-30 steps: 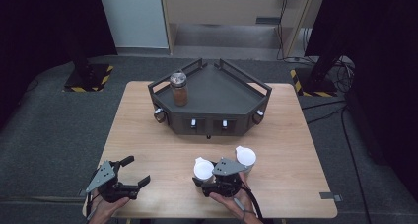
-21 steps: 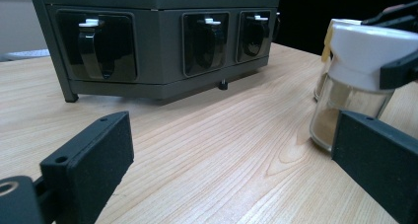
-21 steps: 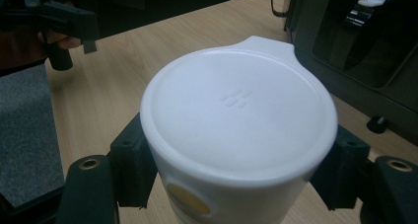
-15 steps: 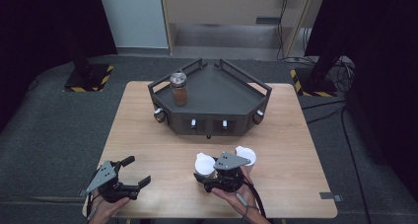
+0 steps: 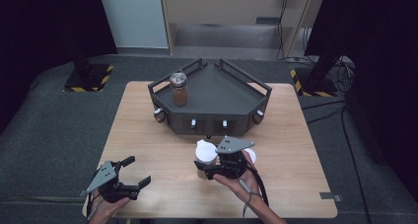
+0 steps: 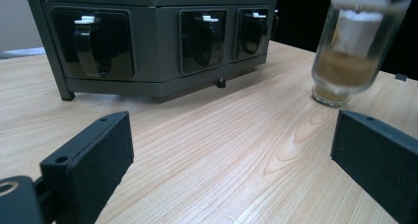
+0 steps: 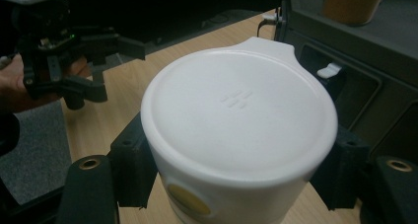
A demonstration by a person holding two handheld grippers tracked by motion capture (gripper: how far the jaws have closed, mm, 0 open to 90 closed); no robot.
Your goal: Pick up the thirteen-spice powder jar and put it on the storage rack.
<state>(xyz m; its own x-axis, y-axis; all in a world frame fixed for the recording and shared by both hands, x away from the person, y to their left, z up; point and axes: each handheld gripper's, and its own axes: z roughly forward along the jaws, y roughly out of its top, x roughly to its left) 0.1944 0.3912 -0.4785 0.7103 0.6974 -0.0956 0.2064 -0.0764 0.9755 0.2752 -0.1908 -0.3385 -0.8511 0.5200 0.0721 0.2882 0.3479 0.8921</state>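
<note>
We see the right gripper (image 5: 204,168) closed on a white-lidded jar (image 5: 205,152), its two black jaws pressing the jar's sides just below the lid. In the right gripper view the jar (image 7: 239,130) stands upright between the jaws, its round white lid toward the camera and a yellow patch low on its side. In the left gripper view the same jar (image 6: 351,51) appears blurred and tilted, glass with a brownish filling, its base seemingly just above the wood, though we cannot tell for sure. It sits over the near middle of the wooden table (image 5: 148,135), just in front of the dark tray unit (image 5: 217,93).

The left gripper (image 5: 132,172) rests at the near left corner of the table with its jaws spread wide and nothing between them; in its own view only bare wood lies between the two pads.

A second white lid (image 5: 249,155) shows just beside the right gripper, partly hidden by its grey plate. On the tray unit's left part stands a jar with brown contents (image 5: 179,88). The unit's front panels carry dark latches with white tabs (image 6: 204,19), facing the held jar.
</note>
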